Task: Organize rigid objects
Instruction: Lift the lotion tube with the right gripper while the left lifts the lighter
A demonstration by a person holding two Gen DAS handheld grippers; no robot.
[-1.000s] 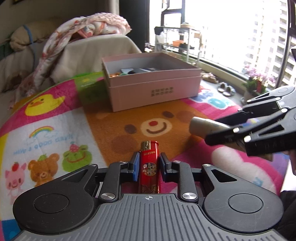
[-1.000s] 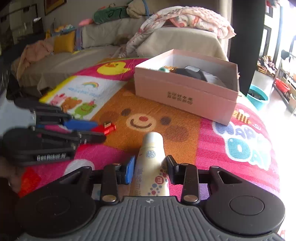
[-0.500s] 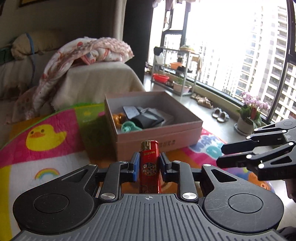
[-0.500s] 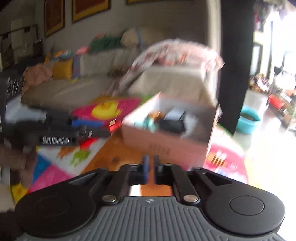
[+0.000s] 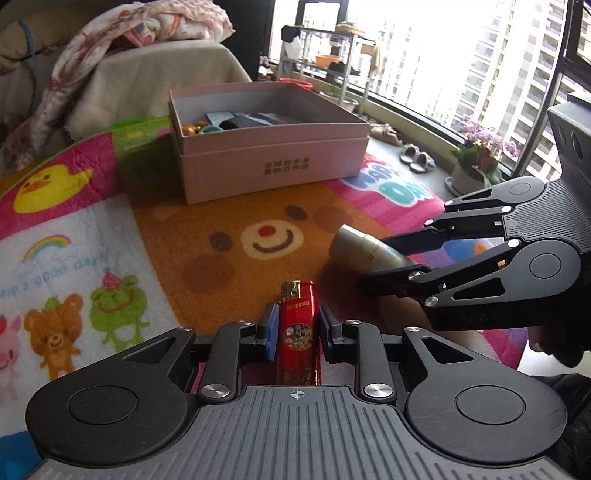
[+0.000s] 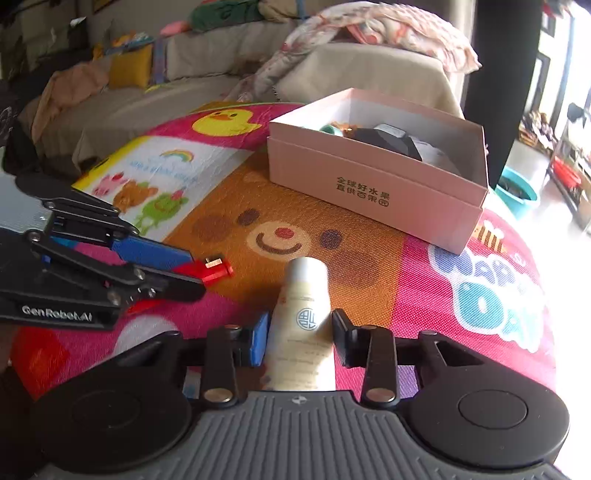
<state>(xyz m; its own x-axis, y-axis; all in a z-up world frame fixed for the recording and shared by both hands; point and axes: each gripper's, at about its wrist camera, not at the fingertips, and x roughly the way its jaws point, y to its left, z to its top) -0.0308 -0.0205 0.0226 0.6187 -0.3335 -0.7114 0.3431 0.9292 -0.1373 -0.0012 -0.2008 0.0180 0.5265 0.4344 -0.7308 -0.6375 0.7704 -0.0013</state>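
My left gripper [image 5: 295,328] is shut on a red lighter [image 5: 297,325], held low over the cartoon play mat. The lighter's tip also shows in the right wrist view [image 6: 216,267]. My right gripper [image 6: 298,338] stands with its jaws around a cream tube [image 6: 304,321] that lies on the mat; whether the pads press it I cannot tell. The tube also shows in the left wrist view [image 5: 364,251] between the right gripper's fingers [image 5: 391,280]. An open pink box [image 5: 273,166] with several items inside stands farther back on the mat; it also shows in the right wrist view [image 6: 373,184].
The colourful play mat [image 5: 110,221] covers the surface. A sofa with a floral blanket [image 5: 122,33] stands behind the box. A window with a plant pot [image 5: 476,166] and a rack is to the right. A teal basin [image 6: 517,188] sits on the floor.
Both grippers rose toward the box half a second ago, the right one shut with nothing in it; now both are back low over the mat, the right one around the tube again.
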